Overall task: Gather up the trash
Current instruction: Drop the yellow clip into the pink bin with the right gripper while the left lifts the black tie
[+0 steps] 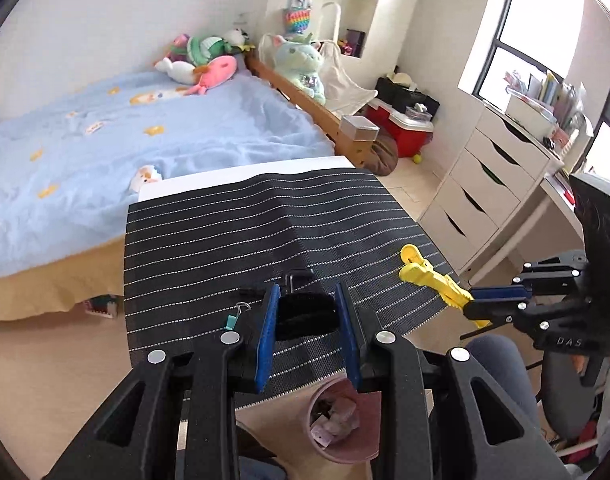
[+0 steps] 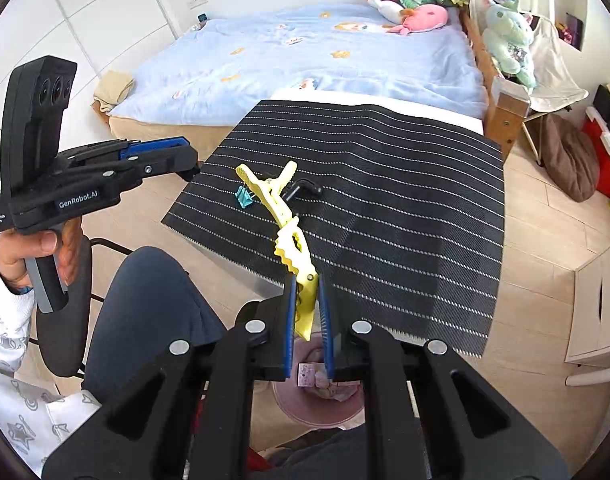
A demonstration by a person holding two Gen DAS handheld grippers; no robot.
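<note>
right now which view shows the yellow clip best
The right wrist view: the yellow clip runs full length from the right gripper pinching it. The left wrist view catches it smaller, off to the side.

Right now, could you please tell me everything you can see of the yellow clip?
The yellow clip is a long, slim clamp of what looks like plastic, with toothed edges along its middle and two spread tips at the far end. The right gripper is shut on its near end between blue-padded fingers. It points out over the black striped mat; whether it touches the mat is unclear. The pink bin sits below.
</note>
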